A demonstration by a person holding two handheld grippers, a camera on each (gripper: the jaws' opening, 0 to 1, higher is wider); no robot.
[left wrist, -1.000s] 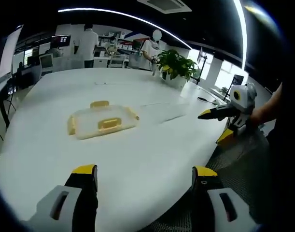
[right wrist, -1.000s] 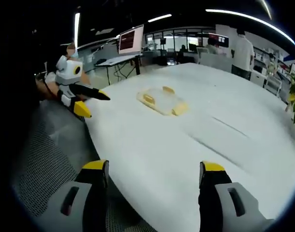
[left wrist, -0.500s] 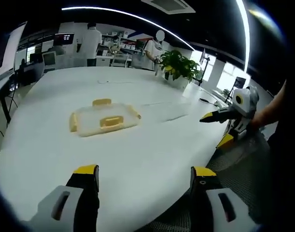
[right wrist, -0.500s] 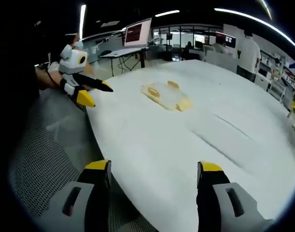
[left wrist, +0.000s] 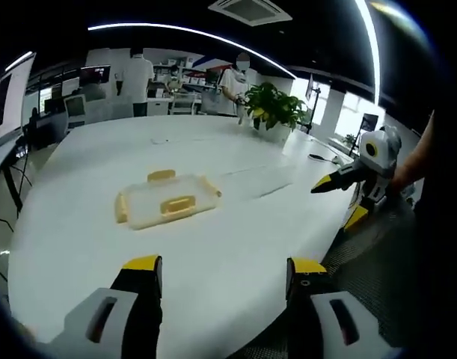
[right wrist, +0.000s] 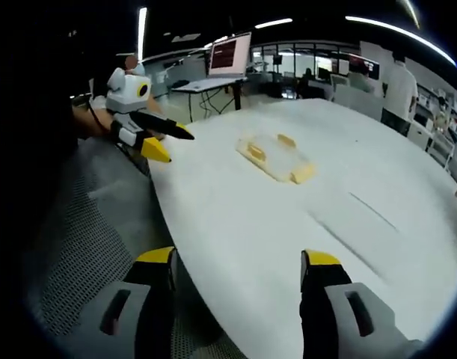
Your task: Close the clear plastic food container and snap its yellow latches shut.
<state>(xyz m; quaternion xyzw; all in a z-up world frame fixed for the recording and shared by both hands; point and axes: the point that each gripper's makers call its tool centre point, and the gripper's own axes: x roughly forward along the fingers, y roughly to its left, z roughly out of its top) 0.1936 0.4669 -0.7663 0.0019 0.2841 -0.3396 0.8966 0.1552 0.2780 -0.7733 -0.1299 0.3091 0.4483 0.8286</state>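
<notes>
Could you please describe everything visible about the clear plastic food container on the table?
The food container is a shallow rectangular box of clear plastic, lying flat on the white table, with its lid seemingly on. Yellow latches sit on its sides, and another yellow piece shows at its near side. In the right gripper view it appears again. Nothing touches it except the table; both grippers are well away from it.

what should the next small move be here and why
Probably bring both grippers forward over the table toward the container. It lies well ahead of the left gripper and the right gripper, both have jaws wide apart and hold nothing, and neither touches a yellow latch.
</notes>
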